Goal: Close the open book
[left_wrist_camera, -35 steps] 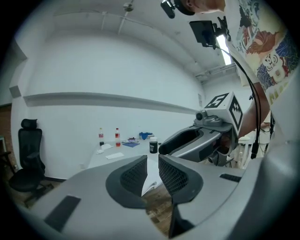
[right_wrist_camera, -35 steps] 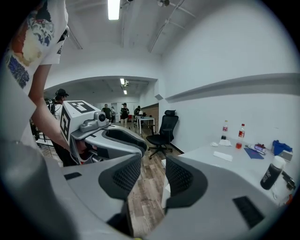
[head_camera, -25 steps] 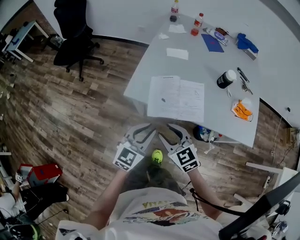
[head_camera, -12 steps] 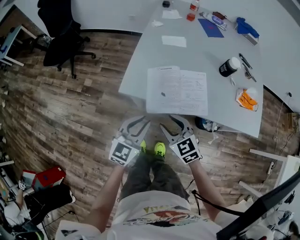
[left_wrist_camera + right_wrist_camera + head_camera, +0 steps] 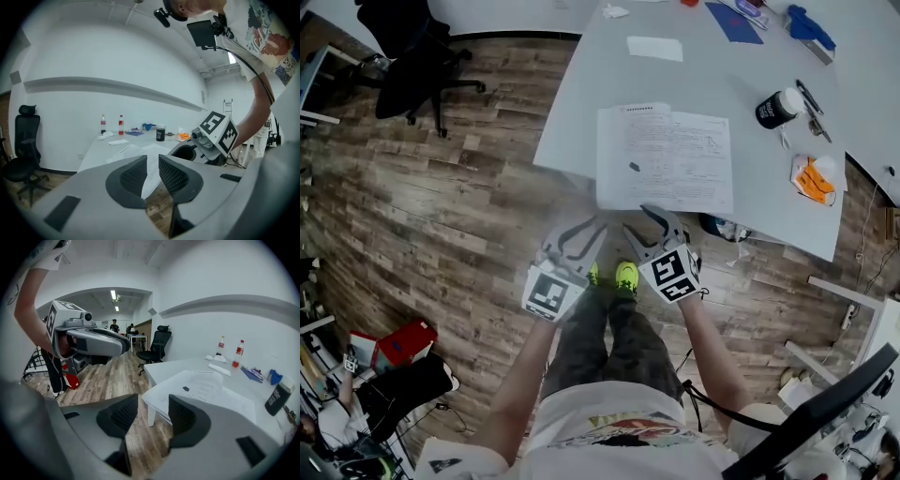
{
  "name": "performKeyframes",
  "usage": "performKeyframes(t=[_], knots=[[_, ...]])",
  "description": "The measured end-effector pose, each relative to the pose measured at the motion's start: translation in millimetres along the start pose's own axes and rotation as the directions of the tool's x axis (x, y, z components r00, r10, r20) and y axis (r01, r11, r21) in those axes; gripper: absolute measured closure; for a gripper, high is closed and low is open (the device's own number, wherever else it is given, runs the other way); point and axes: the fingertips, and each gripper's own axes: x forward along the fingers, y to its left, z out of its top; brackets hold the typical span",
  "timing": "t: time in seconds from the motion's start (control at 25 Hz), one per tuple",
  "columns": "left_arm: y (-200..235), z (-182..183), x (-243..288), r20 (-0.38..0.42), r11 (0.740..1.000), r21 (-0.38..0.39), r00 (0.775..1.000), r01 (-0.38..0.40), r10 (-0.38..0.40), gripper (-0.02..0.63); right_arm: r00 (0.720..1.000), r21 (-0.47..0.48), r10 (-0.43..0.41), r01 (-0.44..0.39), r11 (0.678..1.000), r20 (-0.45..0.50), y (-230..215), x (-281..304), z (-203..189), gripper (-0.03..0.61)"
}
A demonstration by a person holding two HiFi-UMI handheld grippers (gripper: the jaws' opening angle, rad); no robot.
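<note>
The open book (image 5: 666, 159) lies flat, pages up, at the near edge of the white table (image 5: 609, 84). Both grippers hover over the floor just short of that edge. My left gripper (image 5: 586, 234) is below the book's left page, its jaws a narrow gap apart with nothing between them (image 5: 152, 173); the book's edge (image 5: 126, 152) shows beyond. My right gripper (image 5: 645, 225) has its fingertips close to the book's near edge, apart from it. Its jaws (image 5: 152, 416) are opening and empty, and the book (image 5: 201, 387) lies just ahead.
On the table beyond the book are a black jar (image 5: 778, 106), an orange item (image 5: 811, 178), a white paper (image 5: 654, 47) and two bottles (image 5: 239, 354). A black office chair (image 5: 403, 56) stands at far left on the wooden floor. The person's yellow-green shoes (image 5: 625, 275) are below the grippers.
Both grippers have sunk and come nearer the table's near edge, and the book now sits closer to them. The right jaws stand a little wider.
</note>
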Motion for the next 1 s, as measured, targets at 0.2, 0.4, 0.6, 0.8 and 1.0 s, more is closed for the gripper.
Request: performKeyframes(t=[0.2, 0.4, 0.6, 0.8, 1.0], knots=[[5, -12, 5, -0.005, 1.000, -0.009, 1.000, 0.001, -0.001, 0.560, 1.000, 0.015, -0.006, 0.007, 1.000, -0.011, -6, 17, -12, 0.394], [16, -16, 10, 0.037, 1.000, 0.004, 0.999, -0.009, 0.009, 0.560, 1.000, 0.044, -0.007, 0.008, 0.999, -0.008, -8, 27, -20, 0.394], [19, -37, 17, 0.027, 1.000, -0.015, 1.000, 0.000, 0.000, 0.560, 1.000, 0.094, -0.008, 0.006, 0.996, 0.029, -8, 34, -25, 0.394], [21, -55, 24, 0.029, 0.999, -0.039, 1.000, 0.010, -0.009, 0.560, 1.000, 0.076, -0.023, 0.021, 0.997, 0.022, -6, 44, -32, 0.394], [23, -66, 28, 0.034, 0.999, -0.029, 0.999, 0.021, -0.020, 0.560, 0.999, 0.048, -0.042, 0.042, 0.998, -0.006, -6, 57, -43, 0.394]])
